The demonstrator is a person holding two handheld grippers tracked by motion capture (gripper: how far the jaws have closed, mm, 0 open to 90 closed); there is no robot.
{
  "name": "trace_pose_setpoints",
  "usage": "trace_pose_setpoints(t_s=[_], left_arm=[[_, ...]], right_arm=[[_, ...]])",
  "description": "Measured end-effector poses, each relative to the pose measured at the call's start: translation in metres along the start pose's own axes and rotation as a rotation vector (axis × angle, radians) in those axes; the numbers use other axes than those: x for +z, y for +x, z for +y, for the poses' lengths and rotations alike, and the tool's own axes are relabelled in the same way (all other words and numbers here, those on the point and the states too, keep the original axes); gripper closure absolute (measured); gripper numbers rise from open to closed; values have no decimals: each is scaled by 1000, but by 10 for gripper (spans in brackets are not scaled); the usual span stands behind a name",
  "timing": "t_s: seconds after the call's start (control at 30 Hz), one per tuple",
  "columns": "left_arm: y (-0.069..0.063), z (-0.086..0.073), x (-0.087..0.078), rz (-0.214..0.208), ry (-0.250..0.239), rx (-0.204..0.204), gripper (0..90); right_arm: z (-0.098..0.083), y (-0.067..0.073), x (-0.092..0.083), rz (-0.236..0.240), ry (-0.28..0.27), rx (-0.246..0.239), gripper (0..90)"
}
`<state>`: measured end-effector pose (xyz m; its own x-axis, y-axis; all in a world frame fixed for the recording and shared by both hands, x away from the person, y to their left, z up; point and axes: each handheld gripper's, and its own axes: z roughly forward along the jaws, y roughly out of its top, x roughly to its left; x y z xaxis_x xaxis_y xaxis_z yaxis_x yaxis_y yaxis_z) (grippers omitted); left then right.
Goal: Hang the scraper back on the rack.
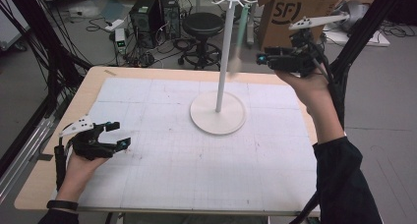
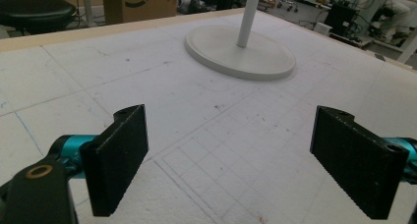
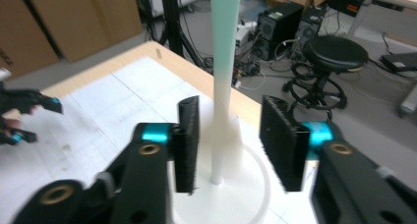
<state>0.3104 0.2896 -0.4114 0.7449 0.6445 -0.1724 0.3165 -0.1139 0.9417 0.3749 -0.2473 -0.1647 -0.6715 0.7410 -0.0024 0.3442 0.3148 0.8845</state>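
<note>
Hanging thing: a long, slim pale-green and cream utensil (image 1: 239, 37) hangs from a hook at the top of the white stand (image 1: 223, 52), its long axis straight up and down, blurred, lower end well above the tabletop (image 1: 162, 150).
Stand: its round base sits right of centre toward the far side of the white gridded mat.
Right tongs (image 1: 259, 58): raised at the far right, pointing left at the utensil; jaws partly apart, nothing pressed between them. In the right gripper view the utensil (image 3: 223, 62) stands in line with the gap.
Left tongs (image 1: 120, 134): low at the near left, jaws wide, holding nothing.
Key relation: the utensil lies just left of the right tongs, so the right hand is much nearer.
</note>
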Motion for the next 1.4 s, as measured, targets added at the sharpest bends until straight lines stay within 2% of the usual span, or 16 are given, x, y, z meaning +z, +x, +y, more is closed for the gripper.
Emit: trace_pose_setpoints(t_s=[0.1,0.2,0.37,0.47,0.57,0.67,0.7,0.77,0.97,1.03,1.4], left_arm=[[2,0,0,1,-1,-1,150],[3,-1,1,7,-5,-1,150],[3,-1,0,11,3,3,150],[3,-1,0,14,2,0,149],[3,-1,0,17,5,4,149],[3,-1,0,17,6,5,149],[3,-1,0,18,8,6,149],[3,-1,0,25,9,11,149],[4,-1,-1,47,3,14,149],[5,-2,-1,52,2,15,148],[7,-3,0,57,11,15,147]], right_arm=[[-18,-3,3,24,-9,3,438],[-43,-7,1,37,-20,12,369],[-98,-11,-6,73,-24,5,281],[-133,-13,-10,88,-41,25,265],[-171,-14,-11,70,-43,38,251],[-200,-15,-10,71,-56,76,225],[-208,-14,-10,55,-50,78,220],[-226,-13,-10,45,-74,90,216],[-259,-13,-2,0,-65,113,192],[-266,-15,1,-2,-39,122,182],[-273,-16,2,-15,-31,129,172]])
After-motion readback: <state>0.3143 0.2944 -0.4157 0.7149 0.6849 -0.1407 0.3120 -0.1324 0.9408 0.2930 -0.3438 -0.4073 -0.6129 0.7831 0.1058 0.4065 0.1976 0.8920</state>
